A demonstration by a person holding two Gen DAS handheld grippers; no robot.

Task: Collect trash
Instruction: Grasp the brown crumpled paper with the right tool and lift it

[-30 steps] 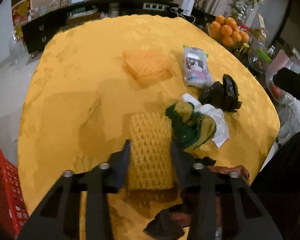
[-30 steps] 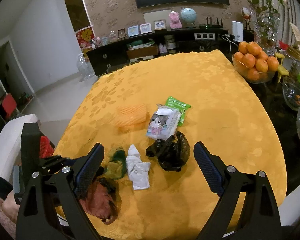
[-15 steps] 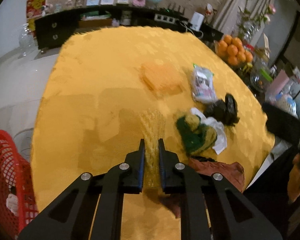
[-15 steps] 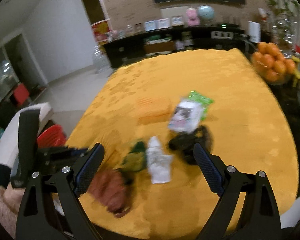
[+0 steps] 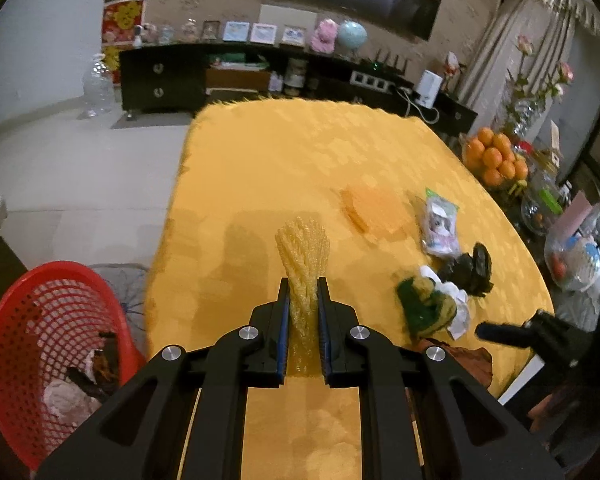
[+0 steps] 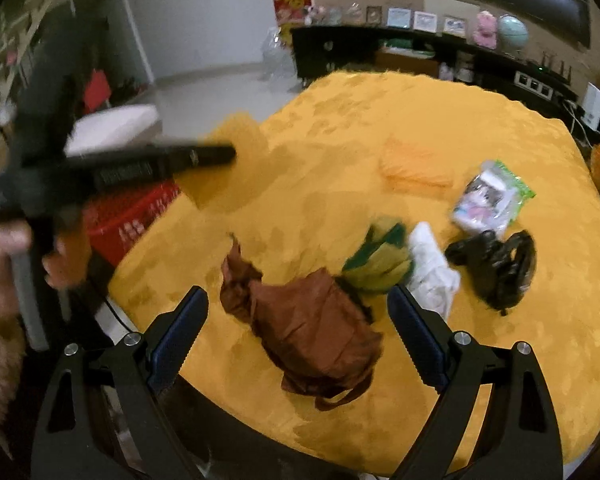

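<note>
Left tool [image 5: 303,300] clamped on foam net [image 5: 303,256], raised for red basket [image 5: 32,320] off tabletop's left edge. Right tool [image 6: 296,320] agape over brown bag [image 6: 312,320] near front edge.

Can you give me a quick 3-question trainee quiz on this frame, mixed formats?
1. True or false: the left gripper is shut on the yellow foam net.
2. Multiple choice: which item lies between the open fingers of the right gripper? A. black plastic bag B. brown bag C. cat-print packet
3. Fill in: the container beside the table that already holds some trash is the red ____.

Key: 1 true; 2 B; 3 basket
</note>
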